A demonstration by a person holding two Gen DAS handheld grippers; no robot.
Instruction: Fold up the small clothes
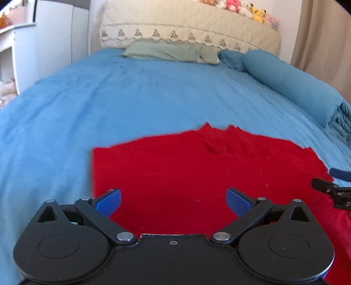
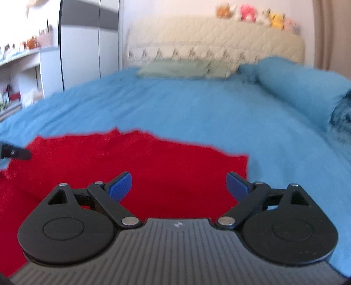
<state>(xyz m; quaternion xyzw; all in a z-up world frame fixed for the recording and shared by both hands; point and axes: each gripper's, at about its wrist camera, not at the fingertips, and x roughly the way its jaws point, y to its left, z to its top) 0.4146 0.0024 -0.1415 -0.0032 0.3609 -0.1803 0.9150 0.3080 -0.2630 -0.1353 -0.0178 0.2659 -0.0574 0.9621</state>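
A red garment (image 1: 186, 166) lies spread flat on the blue bedcover (image 1: 131, 98), with a few wrinkles near its far edge. My left gripper (image 1: 173, 200) is open and empty, hovering over the garment's near left part. My right gripper (image 2: 178, 186) is open and empty over the same red garment (image 2: 142, 162), near its right edge. The right gripper's finger shows at the right edge of the left wrist view (image 1: 329, 186). The left gripper's finger shows at the left edge of the right wrist view (image 2: 15, 152).
A green pillow (image 1: 173, 51) and a blue bolster (image 1: 291, 83) lie at the head of the bed. A beige headboard (image 1: 186, 24) carries several plush toys (image 1: 245, 7). A white shelf unit (image 2: 26, 72) stands to the left.
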